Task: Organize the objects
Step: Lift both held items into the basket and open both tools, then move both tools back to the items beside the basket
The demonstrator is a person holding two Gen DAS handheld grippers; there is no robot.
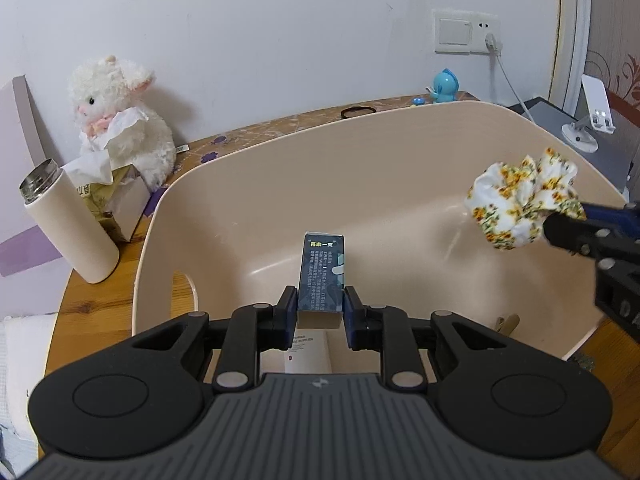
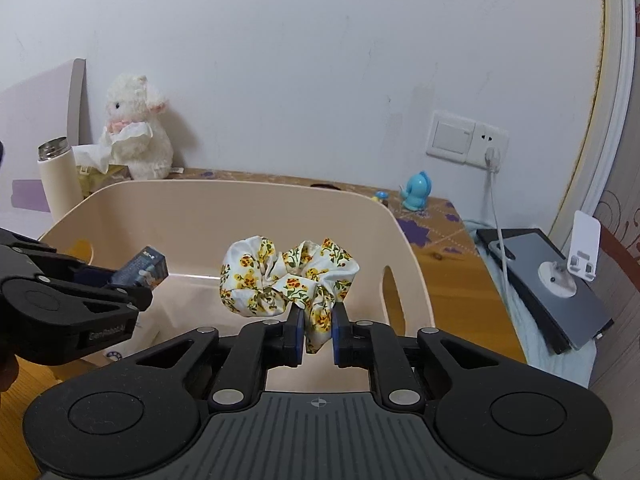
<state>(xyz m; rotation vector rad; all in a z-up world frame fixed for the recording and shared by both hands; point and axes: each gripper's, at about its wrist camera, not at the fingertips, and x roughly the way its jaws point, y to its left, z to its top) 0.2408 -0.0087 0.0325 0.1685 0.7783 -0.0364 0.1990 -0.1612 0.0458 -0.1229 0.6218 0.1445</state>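
Note:
My left gripper (image 1: pixel 320 312) is shut on a small dark blue box (image 1: pixel 322 272) with printed text and holds it over the beige plastic basket (image 1: pixel 280 152). My right gripper (image 2: pixel 316 332) is shut on a white floral scrunchie (image 2: pixel 280 276) and holds it above the same basket (image 2: pixel 200 200). In the left wrist view the scrunchie (image 1: pixel 520 204) and the right gripper (image 1: pixel 556 224) come in from the right. In the right wrist view the left gripper (image 2: pixel 132 288) with the blue box (image 2: pixel 144 268) is at the left. A white paper item (image 1: pixel 308 350) lies on the basket floor.
On the wooden table (image 1: pixel 92 300) stand a cream thermos (image 1: pixel 68 220), a tissue box (image 1: pixel 116 204) and a white plush lamb (image 1: pixel 120 120) at the left. A blue toy (image 1: pixel 444 86) and a black hair tie (image 1: pixel 358 111) lie behind the basket. A phone stand (image 2: pixel 576 256) on a tablet is at the right.

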